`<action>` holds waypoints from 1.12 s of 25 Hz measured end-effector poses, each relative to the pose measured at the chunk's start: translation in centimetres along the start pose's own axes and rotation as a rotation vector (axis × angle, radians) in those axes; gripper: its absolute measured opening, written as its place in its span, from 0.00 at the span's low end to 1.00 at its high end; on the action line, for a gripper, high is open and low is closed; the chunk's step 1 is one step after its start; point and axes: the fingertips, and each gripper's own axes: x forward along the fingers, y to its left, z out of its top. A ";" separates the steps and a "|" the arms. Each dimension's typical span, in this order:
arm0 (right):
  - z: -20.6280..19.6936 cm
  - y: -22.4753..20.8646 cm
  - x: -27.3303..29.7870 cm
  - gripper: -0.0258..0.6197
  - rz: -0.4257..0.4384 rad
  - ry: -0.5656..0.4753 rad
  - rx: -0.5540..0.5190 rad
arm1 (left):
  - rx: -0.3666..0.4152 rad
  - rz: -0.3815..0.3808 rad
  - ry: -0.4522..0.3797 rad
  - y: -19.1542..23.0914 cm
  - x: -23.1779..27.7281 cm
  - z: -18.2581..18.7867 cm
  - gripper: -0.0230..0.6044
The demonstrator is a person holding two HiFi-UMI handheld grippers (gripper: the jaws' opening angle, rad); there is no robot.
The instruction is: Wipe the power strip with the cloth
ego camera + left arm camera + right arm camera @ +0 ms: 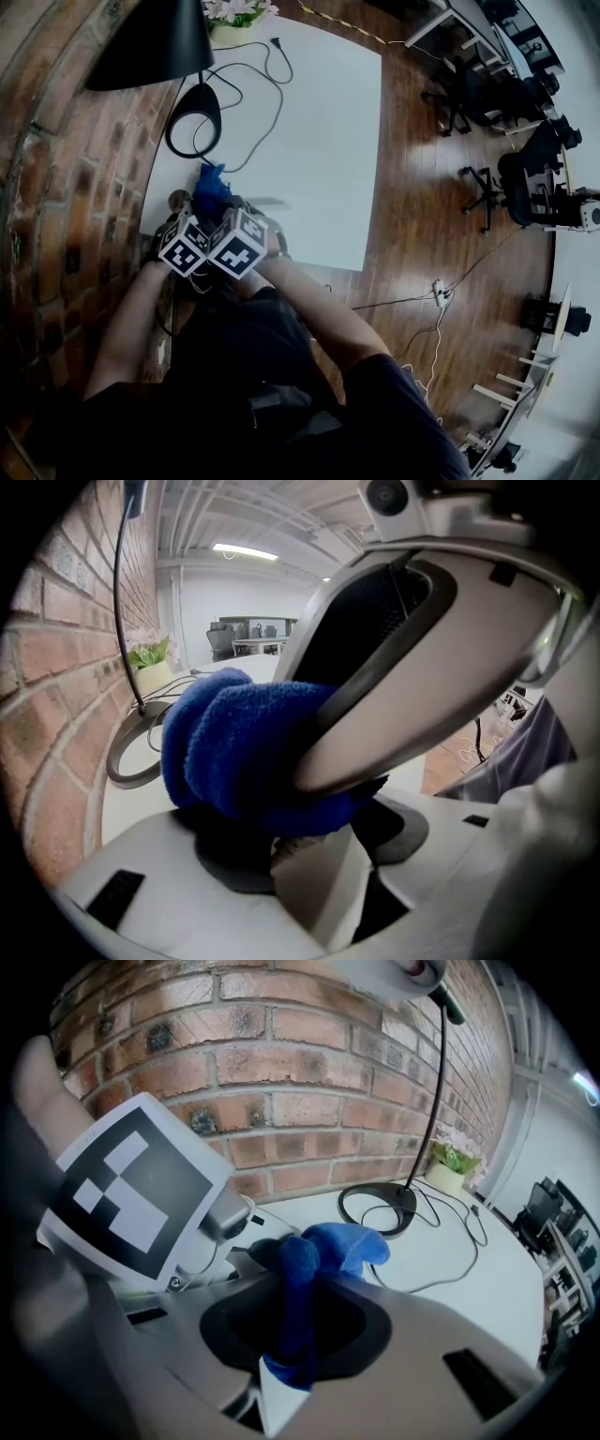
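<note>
The right gripper (281, 1377) is pinched shut on a fold of the blue cloth (323, 1246), which stands up out of its jaws. The left gripper (305, 855) is close against it, with its jaws wide and the cloth's wad bunched over them; I cannot tell whether they press it. Both hang over the near-left corner of the bench (319, 141), by the brick wall.

The only power strip (439, 293) I can make out lies on the wooden floor (412, 206), off the bench's right edge and well apart from the 2 grippers. Its long axis seems to run away from the person. The grippers hide the bench beneath them, so another strip could lie there. The right gripper looks nearer the floor strip.
</note>
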 end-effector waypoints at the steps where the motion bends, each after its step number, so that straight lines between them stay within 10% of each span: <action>1: 0.1 0.0 0.0 0.14 0.007 -0.008 0.013 | -0.002 -0.002 -0.005 0.0 0.0 0.0 0.43; 7: 0.5 -0.3 -0.4 0.14 0.060 -0.040 0.177 | -0.001 0.003 -0.002 0.1 -0.1 0.3 0.43; 28: 0.0 -0.5 -0.4 0.14 0.029 -0.090 0.237 | 0.014 -0.012 0.003 -0.2 -0.1 0.5 0.43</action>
